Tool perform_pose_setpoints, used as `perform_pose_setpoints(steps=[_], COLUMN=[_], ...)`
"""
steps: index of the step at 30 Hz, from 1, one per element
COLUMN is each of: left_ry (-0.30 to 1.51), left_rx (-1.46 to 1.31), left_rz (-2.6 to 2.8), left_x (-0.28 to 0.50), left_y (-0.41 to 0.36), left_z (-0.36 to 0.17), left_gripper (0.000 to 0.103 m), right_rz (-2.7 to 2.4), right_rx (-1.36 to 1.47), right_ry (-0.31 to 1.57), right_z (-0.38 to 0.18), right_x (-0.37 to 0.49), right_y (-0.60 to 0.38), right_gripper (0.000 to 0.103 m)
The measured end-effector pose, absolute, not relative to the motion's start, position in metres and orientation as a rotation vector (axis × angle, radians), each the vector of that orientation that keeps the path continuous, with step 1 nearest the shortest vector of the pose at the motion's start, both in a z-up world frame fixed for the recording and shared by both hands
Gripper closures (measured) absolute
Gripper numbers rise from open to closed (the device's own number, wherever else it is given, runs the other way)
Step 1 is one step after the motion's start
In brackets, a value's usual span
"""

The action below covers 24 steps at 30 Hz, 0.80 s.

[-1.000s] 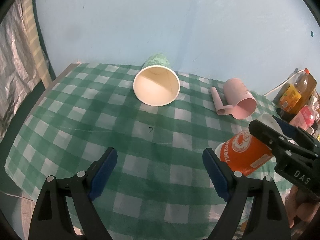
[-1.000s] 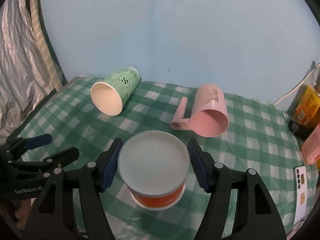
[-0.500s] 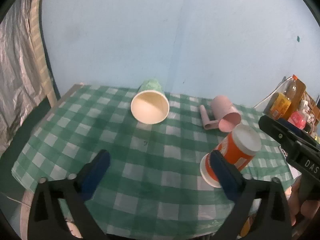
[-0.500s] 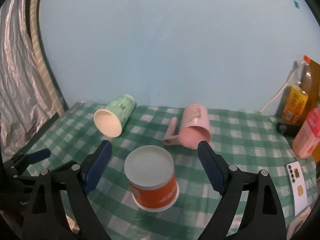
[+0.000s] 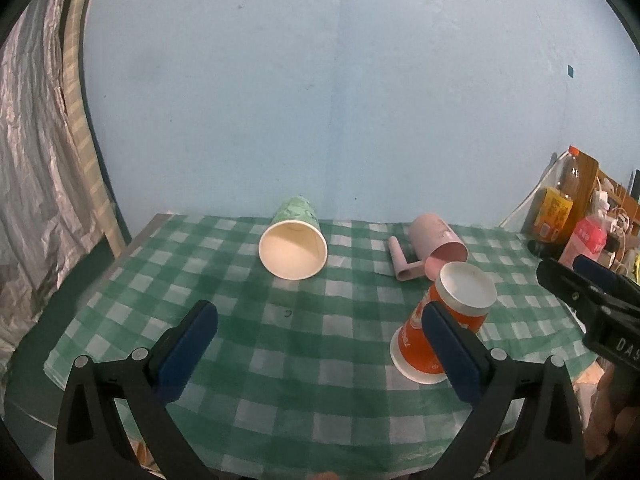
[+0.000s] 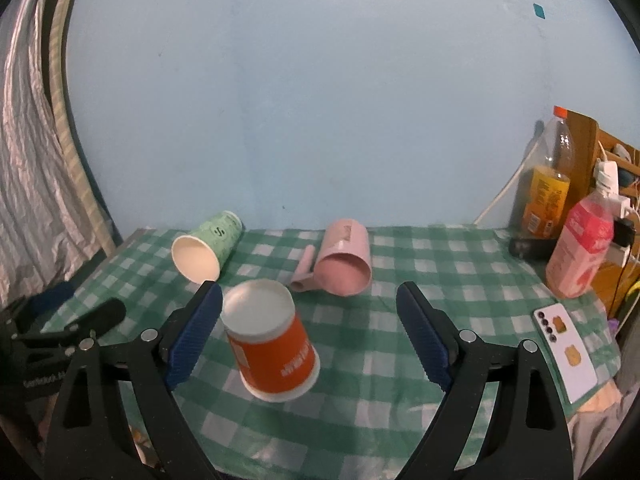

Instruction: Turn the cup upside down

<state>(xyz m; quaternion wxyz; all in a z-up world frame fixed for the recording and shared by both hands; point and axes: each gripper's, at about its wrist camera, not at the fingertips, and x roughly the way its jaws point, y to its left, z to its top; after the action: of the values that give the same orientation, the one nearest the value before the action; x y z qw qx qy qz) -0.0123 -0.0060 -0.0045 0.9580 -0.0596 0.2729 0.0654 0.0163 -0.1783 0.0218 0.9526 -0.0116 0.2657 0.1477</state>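
The orange cup (image 6: 273, 344) stands mouth-down, white base up, on the checked surface (image 6: 360, 396), near the pink mug (image 6: 343, 264). Both the right tool (image 6: 308, 334) and the left tool (image 5: 316, 352) gape, empty.

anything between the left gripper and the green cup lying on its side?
Nothing visible. From the left gripper to the green cup there is only bare checkered tablecloth. The orange cup, upside down, stands off to the right, and the pink mug lies beyond it.

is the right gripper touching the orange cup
Apart. The right wrist view shows the right gripper wide open, tablecloth visible between its right finger and the orange cup; the cup stands upside down beside the left finger.
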Motion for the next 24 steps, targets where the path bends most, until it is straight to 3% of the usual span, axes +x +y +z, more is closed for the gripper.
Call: perform_pose_setpoints(steps=[24], left_ry=[0.527], left_rx=[-0.088], left_rz=[0.115], left_x=[-0.019], left_y=[-0.024], left_z=[-0.001], left_gripper=[0.0], right_rz=[0.27], right_rx=[-0.026], right_ry=[0.538], right_z=[0.021], right_x=[0.007], right_y=[-0.186], right_gripper=[0.015])
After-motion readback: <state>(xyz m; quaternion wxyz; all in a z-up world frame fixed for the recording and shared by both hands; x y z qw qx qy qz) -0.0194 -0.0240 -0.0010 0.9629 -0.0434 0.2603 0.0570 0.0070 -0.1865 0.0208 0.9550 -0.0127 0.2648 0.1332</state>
